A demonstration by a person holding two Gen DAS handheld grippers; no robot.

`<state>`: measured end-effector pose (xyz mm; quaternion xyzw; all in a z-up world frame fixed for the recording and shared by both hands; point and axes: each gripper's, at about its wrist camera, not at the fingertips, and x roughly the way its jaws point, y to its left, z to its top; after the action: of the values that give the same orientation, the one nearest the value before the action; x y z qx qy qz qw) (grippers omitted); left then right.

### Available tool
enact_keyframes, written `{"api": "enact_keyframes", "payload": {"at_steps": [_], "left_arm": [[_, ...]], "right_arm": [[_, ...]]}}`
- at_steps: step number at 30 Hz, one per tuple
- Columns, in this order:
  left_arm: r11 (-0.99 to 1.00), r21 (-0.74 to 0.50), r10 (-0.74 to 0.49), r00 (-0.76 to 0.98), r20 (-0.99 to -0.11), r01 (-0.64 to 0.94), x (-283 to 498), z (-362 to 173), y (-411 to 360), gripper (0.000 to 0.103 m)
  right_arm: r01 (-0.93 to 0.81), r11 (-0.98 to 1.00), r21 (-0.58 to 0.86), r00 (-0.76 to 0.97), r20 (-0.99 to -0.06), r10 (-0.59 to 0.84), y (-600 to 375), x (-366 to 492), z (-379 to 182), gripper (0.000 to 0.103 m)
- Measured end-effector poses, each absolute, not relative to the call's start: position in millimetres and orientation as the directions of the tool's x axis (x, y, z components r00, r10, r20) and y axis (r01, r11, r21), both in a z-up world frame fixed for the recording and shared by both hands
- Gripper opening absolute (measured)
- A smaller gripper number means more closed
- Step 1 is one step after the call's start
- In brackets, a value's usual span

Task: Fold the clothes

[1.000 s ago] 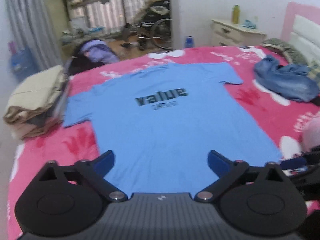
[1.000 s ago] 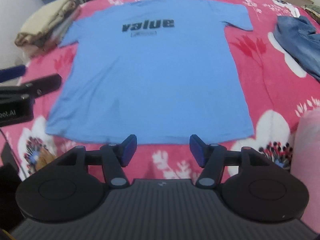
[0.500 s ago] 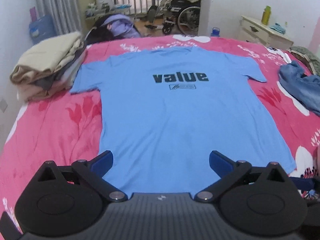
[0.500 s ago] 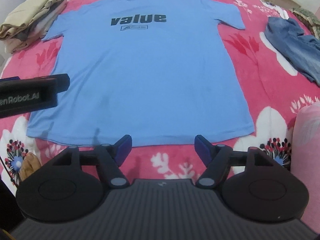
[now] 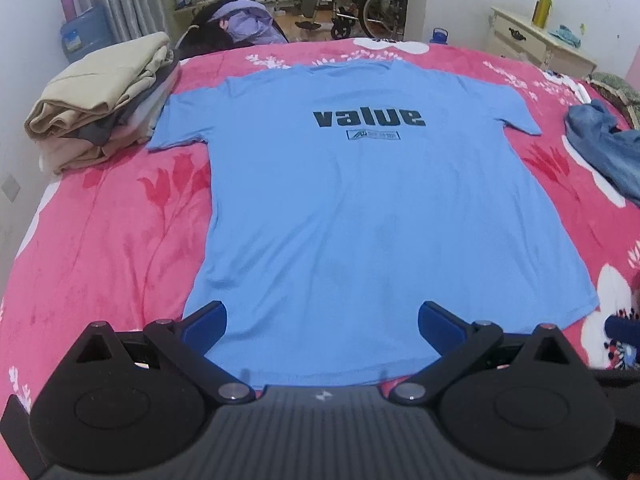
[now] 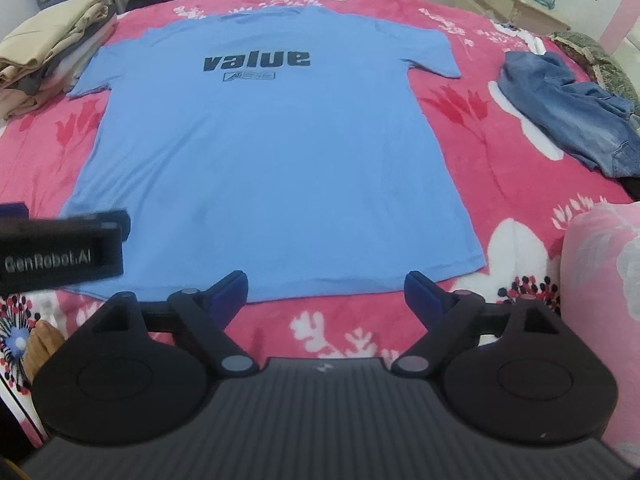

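A light blue T-shirt (image 5: pixel 360 208) (image 6: pixel 272 160) printed "value" lies flat and face up on the pink flowered bedspread (image 5: pixel 100 232), collar away from me, hem nearest. My left gripper (image 5: pixel 322 320) is open above the hem, fingers spread over its left half, holding nothing. My right gripper (image 6: pixel 326 292) is open too, hovering just short of the hem over bare bedspread (image 6: pixel 520 184). The left gripper's black body (image 6: pixel 60 252) shows at the left edge of the right wrist view, over the shirt's near left corner.
A stack of folded beige and grey clothes (image 5: pixel 100 100) sits at the bed's far left. Crumpled blue jeans (image 6: pixel 568 108) lie to the right of the shirt. A pink pillow (image 6: pixel 604 280) is at the near right. A wheelchair (image 5: pixel 360 4) and nightstand (image 5: pixel 536 48) stand beyond the bed.
Both views have swung and steadied so the shirt sits more centred. The right gripper's fingers have spread wider. The shirt has not moved.
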<state>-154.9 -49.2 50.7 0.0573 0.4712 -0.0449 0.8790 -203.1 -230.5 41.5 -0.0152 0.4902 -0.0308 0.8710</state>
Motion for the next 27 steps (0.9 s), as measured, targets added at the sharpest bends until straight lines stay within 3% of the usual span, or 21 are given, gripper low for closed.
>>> {"api": "enact_keyframes", "payload": {"at_steps": [27], "left_arm": [[0.988, 0.082, -0.007, 0.561, -0.828, 0.134, -156.6, 48.3, -52.3, 0.101]], "right_arm": [[0.06, 0.995, -0.081, 0.492, -0.865, -0.1, -235.1, -199.4, 36.2, 0.089]]}}
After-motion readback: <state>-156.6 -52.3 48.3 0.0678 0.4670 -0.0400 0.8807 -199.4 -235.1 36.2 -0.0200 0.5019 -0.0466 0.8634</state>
